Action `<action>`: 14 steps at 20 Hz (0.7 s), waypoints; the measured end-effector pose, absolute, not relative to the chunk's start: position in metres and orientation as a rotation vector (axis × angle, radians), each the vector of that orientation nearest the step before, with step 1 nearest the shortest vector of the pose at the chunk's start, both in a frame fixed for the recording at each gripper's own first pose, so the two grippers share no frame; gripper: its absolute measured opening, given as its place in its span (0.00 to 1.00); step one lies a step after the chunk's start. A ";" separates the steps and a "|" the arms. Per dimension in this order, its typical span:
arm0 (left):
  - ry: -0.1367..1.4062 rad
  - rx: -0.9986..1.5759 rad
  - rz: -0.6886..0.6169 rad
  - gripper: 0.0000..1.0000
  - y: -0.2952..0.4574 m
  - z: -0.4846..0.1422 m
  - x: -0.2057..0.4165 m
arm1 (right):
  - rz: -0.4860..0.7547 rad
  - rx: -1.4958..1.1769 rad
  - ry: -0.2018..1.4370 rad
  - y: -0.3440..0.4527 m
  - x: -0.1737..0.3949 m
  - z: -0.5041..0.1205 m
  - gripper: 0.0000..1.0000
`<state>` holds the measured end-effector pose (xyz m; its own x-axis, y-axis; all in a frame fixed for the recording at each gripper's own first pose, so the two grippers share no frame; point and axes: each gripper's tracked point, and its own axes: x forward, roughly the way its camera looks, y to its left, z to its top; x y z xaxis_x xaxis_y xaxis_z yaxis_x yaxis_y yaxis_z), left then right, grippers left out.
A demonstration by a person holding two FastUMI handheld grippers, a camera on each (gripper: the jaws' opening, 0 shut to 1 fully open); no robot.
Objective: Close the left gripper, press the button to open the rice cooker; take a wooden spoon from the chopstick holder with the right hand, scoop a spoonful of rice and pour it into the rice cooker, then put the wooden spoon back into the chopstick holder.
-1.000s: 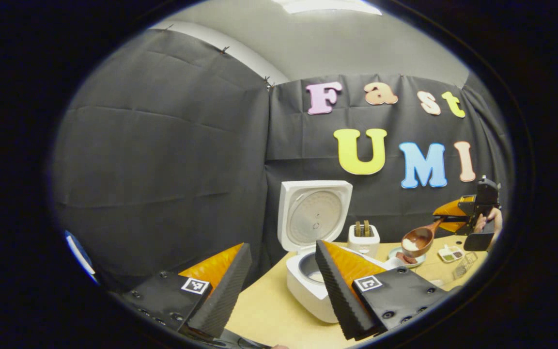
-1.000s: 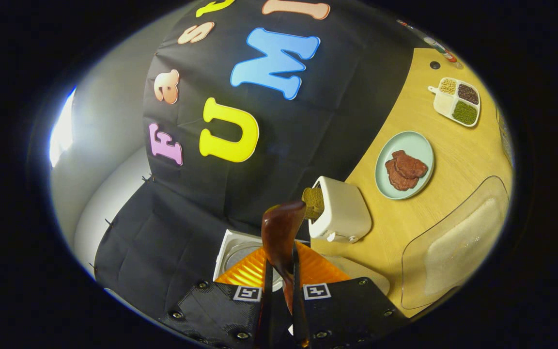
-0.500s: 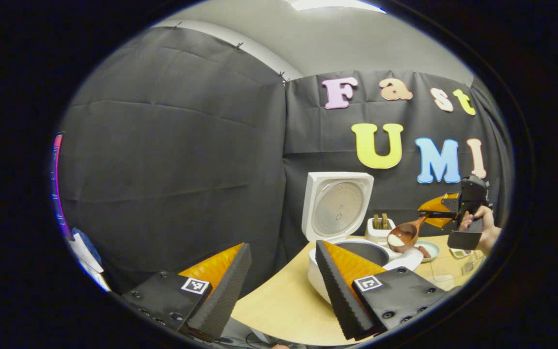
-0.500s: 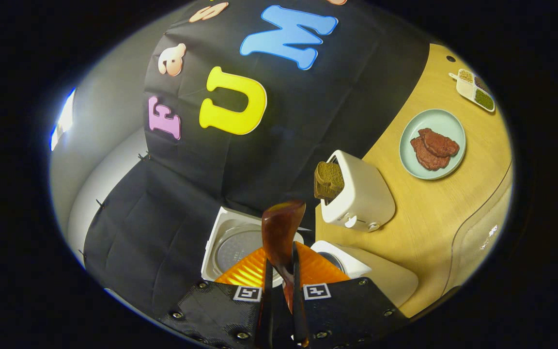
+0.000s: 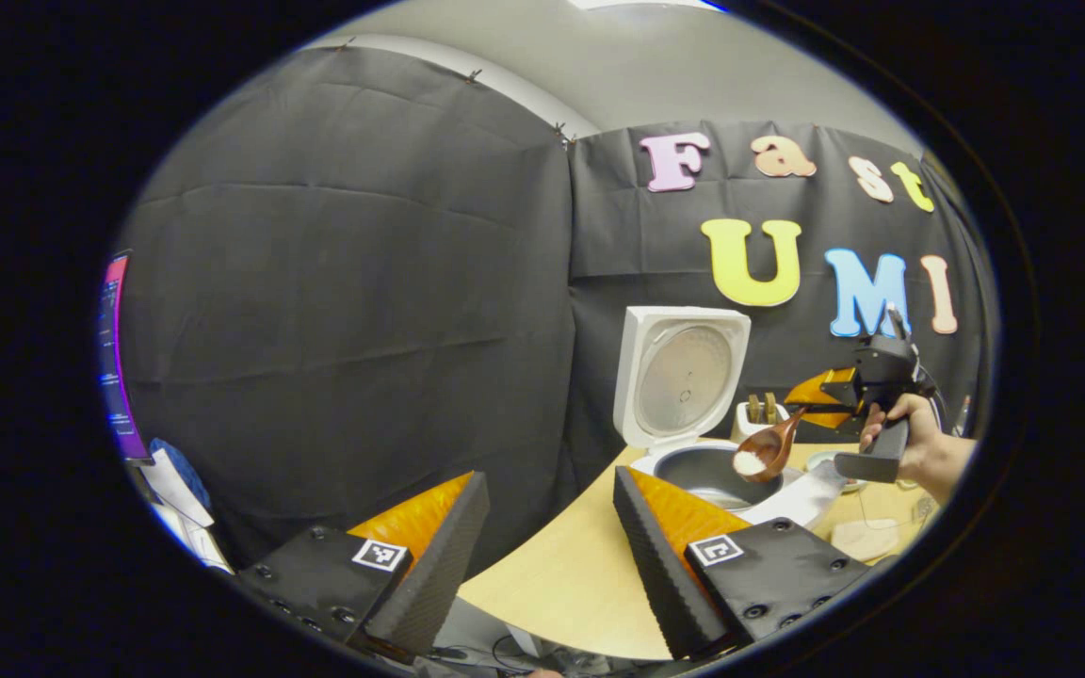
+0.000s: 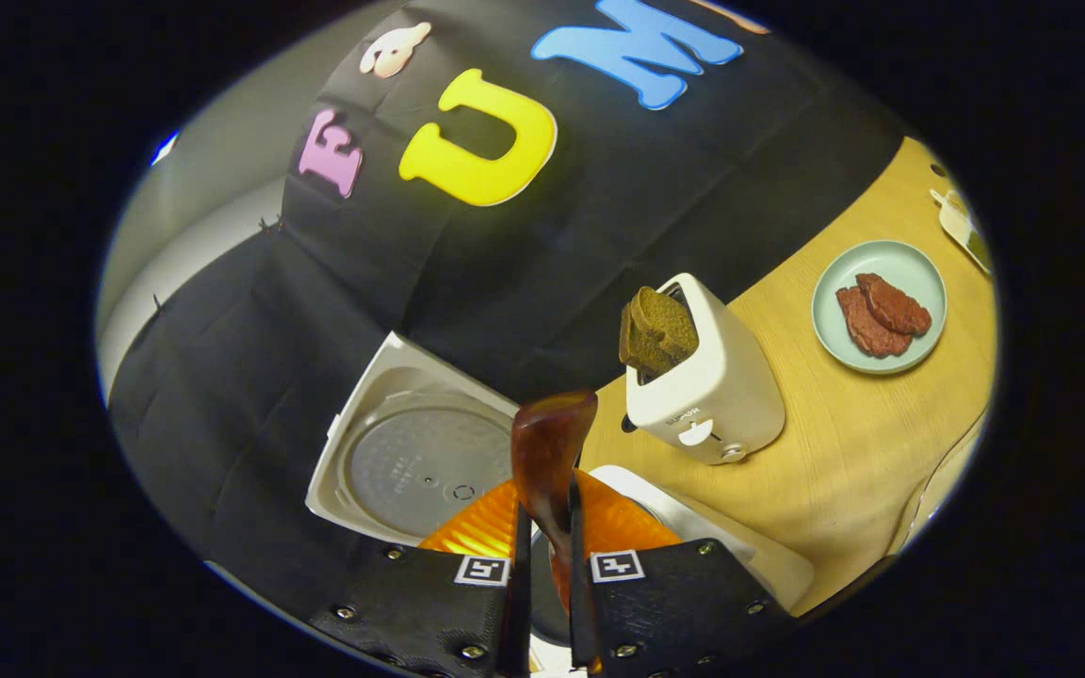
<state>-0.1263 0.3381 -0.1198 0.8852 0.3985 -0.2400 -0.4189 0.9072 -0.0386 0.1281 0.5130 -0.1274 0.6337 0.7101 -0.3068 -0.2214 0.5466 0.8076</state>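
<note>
Black cloth backs a pale wooden worktop (image 6: 844,471) where the rice cooker (image 5: 792,499) stands with its lid (image 5: 684,377) raised upright. The right gripper (image 6: 544,603) is clamped on the handle of the wooden spoon (image 5: 767,450), and in the left gripper view the bowl carries a small heap of white rice, hanging just over the inner pot (image 5: 707,469). The left gripper (image 5: 542,556) hangs near the worktop's edge with its 2 fingers well apart, gripping nothing.

The step in hand looks like the pour. To do it well, bring the bowl fully over the middle of the pot before rolling the wrist, and tip slowly so grains fall inside rather than on the rim. The toaster (image 6: 707,395) stands close behind the cooker, so the roll should avoid it. I cannot make out the chopstick holder.
</note>
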 end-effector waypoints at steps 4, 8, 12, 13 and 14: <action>0.237 -0.117 0.444 0.89 0.341 -0.126 -0.124 | 0.651 0.624 0.665 0.538 0.120 -0.133 0.17; 0.244 -0.135 0.463 0.95 0.344 -0.134 -0.125 | 0.687 0.418 0.626 0.553 0.113 -0.141 0.17; 0.240 -0.148 0.472 0.94 0.345 -0.135 -0.125 | 0.712 0.243 0.557 0.557 0.105 -0.137 0.17; 0.235 -0.150 0.472 0.94 0.345 -0.136 -0.126 | 0.719 0.195 0.532 0.557 0.104 -0.134 0.17; 0.233 -0.152 0.472 0.94 0.346 -0.136 -0.126 | 0.727 0.148 0.508 0.556 0.102 -0.132 0.16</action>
<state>-0.1258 0.3457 -0.1360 0.8652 0.4311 -0.2560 -0.4655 0.8804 -0.0908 0.1018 0.5565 -0.1318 0.6322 0.6683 -0.3921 -0.5979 0.7426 0.3016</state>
